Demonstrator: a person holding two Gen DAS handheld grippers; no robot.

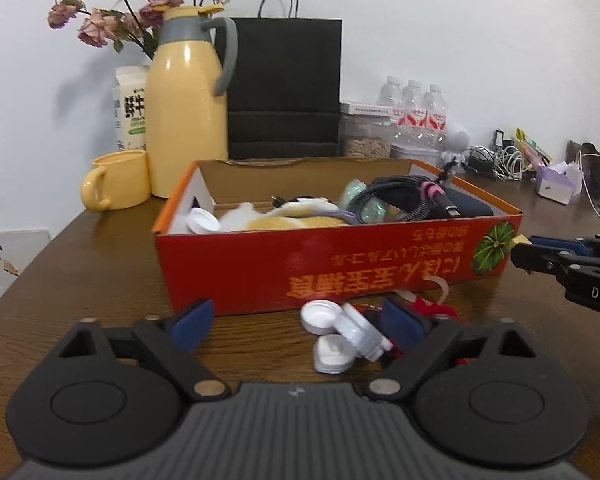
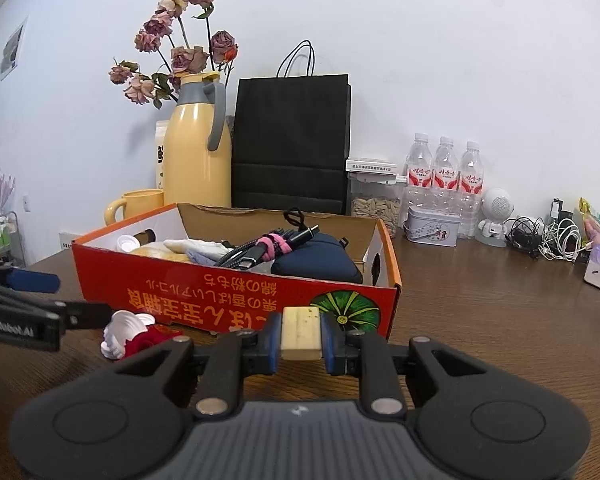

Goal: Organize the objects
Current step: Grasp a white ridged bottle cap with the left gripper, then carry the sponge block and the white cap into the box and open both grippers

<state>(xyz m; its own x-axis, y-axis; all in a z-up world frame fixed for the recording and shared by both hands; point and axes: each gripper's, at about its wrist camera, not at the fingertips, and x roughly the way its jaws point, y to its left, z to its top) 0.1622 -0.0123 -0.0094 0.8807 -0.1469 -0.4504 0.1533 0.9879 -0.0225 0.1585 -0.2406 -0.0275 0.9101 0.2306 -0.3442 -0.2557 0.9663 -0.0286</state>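
Left to right, rear of bench (image 2: 480,320): yellow mug (image 1: 116,184), yellow jug (image 1: 186,120) with dried roses (image 1: 156,4) behind it, black bag (image 1: 284,88), three water bottles (image 1: 414,106), cable tangle (image 1: 500,160).

An orange box (image 1: 340,256) stands mid-bench. It holds a white cap (image 1: 202,220), cloth items, a coiled cable (image 1: 400,196) with a pink tie, and a dark pouch (image 2: 320,258).

Left gripper (image 1: 300,320): fingers wide apart, nothing gripped. White bottle parts (image 1: 340,336) lie on the bench just in front of the box, between the fingers and against the right one; a red item (image 1: 432,306) lies beside them.

Right gripper (image 2: 300,338): fingers closed to a narrow gap, pads pressing both sides of a pale yellow block (image 2: 301,334). The block is held clear of the bench, in front of the box's near wall at its right end
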